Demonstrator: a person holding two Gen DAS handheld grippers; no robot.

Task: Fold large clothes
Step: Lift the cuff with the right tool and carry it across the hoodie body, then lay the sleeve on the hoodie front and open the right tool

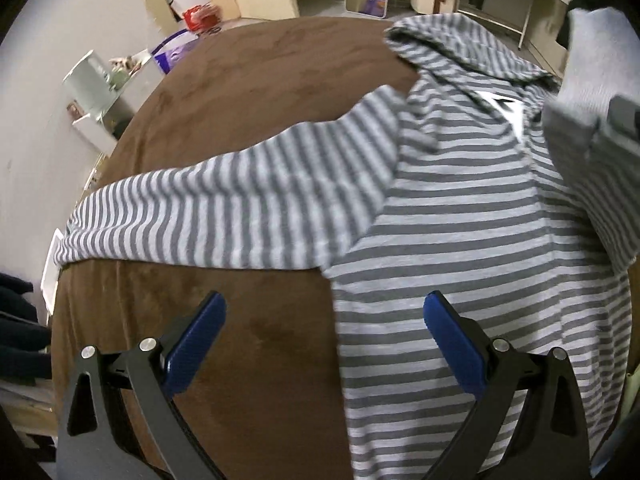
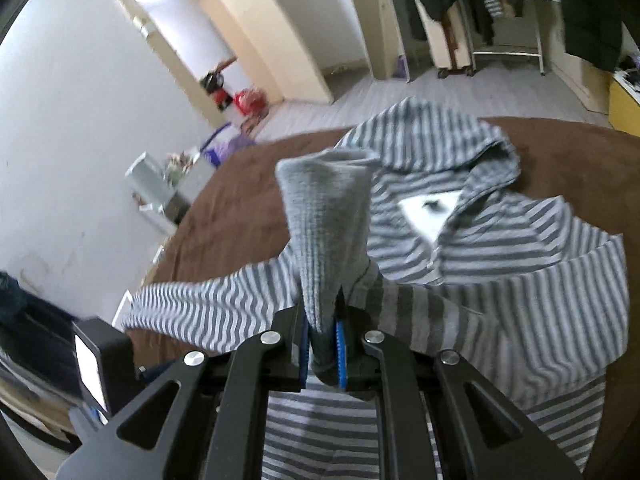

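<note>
A: Hoodie (image 1: 460, 216), striped grey and pale grey, soft knit, spread flat on brown plush cover (image 1: 256, 92).
B: Hood (image 1: 452, 48) at the far end, slack and open, rim curled. White neck label (image 1: 508, 114) inside; dark mark on it, too blurred to read.
A: Left sleeve (image 1: 208, 216) stretched sideways across the cover, stripes running crosswise, end draped over the edge.
B: Right sleeve (image 2: 532, 304) folded in over the chest, lifted at the end. Plain grey ribbed cuff (image 2: 324, 216) standing up like a funnel, pinched at its narrow part.
A: Right gripper (image 2: 323, 354) clamped tight on that cuff, blue ridged pads pressing both sides. Black metal arms, silver rivets.
B: Left gripper (image 1: 326, 344) spread wide, nothing between the pads, poised over the hoodie's side edge, one blue pad (image 1: 196, 346) above bare plush, the other above stripes.
A: Cover velvety, faintly mottled, wrinkle-free near the middle.
B: Beyond: white wall (image 2: 60, 140), pale plank floor (image 2: 360, 96), cream door frames. Red bag (image 2: 250, 100) and purple basket (image 1: 172, 54) on the floor by the wall.
A: Far right, clothes rack (image 2: 504, 12) with dark garments and one striped piece hanging. Yellow cabinet (image 2: 624, 100) at the edge.
B: Small pale shelf unit (image 1: 90, 84) beside the cover, cluttered, contents unclear.
A: Small black box with lit white screen (image 2: 90, 368) at the lower left of the right wrist view.
</note>
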